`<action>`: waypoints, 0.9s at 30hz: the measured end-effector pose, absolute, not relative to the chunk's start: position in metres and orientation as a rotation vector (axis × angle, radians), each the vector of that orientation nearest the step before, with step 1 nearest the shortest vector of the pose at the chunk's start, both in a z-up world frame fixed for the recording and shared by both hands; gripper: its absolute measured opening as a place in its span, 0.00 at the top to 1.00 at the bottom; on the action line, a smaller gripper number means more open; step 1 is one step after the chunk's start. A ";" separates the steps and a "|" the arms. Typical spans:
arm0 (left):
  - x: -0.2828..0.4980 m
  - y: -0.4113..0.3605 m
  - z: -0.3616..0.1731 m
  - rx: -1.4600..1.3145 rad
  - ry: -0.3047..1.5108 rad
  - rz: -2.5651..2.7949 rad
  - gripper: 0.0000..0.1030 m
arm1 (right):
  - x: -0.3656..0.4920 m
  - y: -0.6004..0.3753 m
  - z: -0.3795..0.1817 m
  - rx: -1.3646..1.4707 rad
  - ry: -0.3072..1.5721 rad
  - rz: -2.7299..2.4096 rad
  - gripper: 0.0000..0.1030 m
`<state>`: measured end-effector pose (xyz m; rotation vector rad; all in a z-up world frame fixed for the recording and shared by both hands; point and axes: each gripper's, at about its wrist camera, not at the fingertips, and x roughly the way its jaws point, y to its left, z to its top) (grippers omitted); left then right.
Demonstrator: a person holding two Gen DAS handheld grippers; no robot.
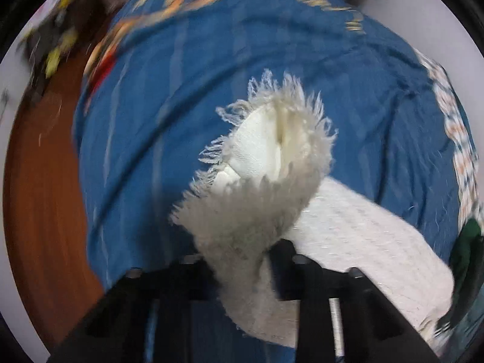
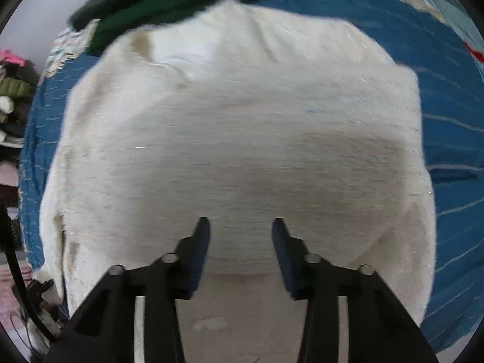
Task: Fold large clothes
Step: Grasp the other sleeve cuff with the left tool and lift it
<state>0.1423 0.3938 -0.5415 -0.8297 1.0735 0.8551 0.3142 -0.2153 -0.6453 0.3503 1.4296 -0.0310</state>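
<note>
A cream knit garment with a fringed edge [image 1: 260,181] is pinched in my left gripper [image 1: 242,260], which is shut on it and lifts its end above the blue bedspread [image 1: 169,121]. The rest of the garment [image 1: 357,236] trails to the right on the bed. In the right wrist view the same cream garment [image 2: 242,121] lies spread over the blue bedspread [image 2: 447,121]. My right gripper [image 2: 241,227] is open and empty, its fingers apart just above the cloth.
A dark green garment with white stripes [image 2: 157,3] lies at the far end of the cream one. The brown wooden floor [image 1: 42,181] lies left of the bed. A pile of clothes [image 2: 12,96] sits at the left.
</note>
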 end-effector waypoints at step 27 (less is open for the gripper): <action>0.271 0.182 -0.359 0.117 0.853 0.337 0.83 | 0.318 -0.118 -0.593 0.199 1.283 -0.251 0.13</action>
